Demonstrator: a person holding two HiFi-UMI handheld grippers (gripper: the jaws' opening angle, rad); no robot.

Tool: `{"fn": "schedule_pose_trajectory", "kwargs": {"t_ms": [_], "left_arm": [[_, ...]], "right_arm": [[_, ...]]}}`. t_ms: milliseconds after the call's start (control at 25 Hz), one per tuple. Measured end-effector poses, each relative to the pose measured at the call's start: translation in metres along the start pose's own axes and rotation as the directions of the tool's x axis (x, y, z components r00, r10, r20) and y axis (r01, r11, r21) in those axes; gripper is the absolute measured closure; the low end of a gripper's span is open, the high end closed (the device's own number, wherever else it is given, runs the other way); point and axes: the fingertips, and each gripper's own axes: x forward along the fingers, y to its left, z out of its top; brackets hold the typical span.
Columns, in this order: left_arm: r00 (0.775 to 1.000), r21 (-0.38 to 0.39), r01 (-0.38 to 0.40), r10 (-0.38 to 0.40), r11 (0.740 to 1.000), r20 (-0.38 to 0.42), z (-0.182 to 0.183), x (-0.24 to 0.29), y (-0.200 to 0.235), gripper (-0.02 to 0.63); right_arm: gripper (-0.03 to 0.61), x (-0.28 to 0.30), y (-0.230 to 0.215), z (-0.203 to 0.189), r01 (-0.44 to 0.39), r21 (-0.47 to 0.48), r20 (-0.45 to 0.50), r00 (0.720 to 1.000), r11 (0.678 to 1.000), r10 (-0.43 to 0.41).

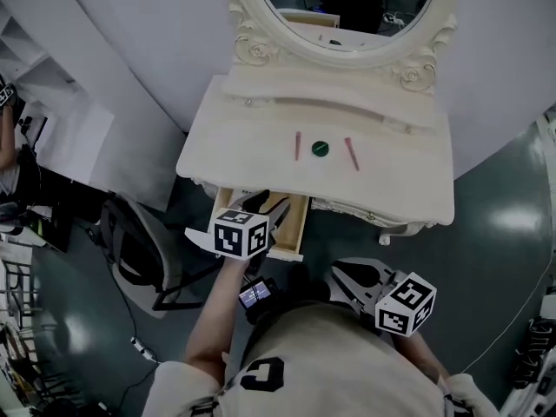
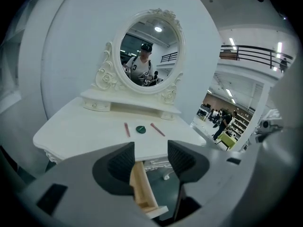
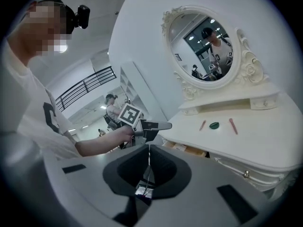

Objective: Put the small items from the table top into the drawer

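Up on the table (image 1: 234, 137), near the middle of its top, a green disc (image 1: 320, 148) lies with one pink stick (image 1: 297, 146) just left of it and another stick (image 1: 352, 154) just right, none of the three touching. All three sit between the front edge and the raised shelf under the oval mirror (image 1: 347, 7).

Below the front edge the drawer (image 1: 294, 226) stands pulled open, its pale wood sides showing; what lies inside cannot be made out.

Over the drawer's opening hangs the left gripper (image 1: 261, 203), tilted down. Its jaws stand wide apart with nothing between the pads, and only the drawer's wooden side shows through the gap.

Nearer the person's body, and well apart from the items, is the right gripper (image 3: 148, 167). It is closed pad against pad and empty, pointing towards the table's front.
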Motion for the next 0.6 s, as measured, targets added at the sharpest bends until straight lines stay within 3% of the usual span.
{"fn": "schedule_pose_trajectory", "kwargs": {"t_ms": [240, 600], "left_arm": [[0.996, -0.016, 0.089, -0.089, 0.996, 0.016, 0.008, -0.001, 0.011, 0.35], [0.993, 0.032, 0.12, -0.12, 0.992, -0.011, 0.018, 0.021, 0.017, 0.35]], "right_arm": [[0.549, 0.042, 0.016, 0.005, -0.017, -0.036, -0.07, 0.997, 0.999, 0.015], [0.549, 0.067, 0.017, 0.003, -0.009, -0.038, -0.116, 0.993, 0.999, 0.005]]}}
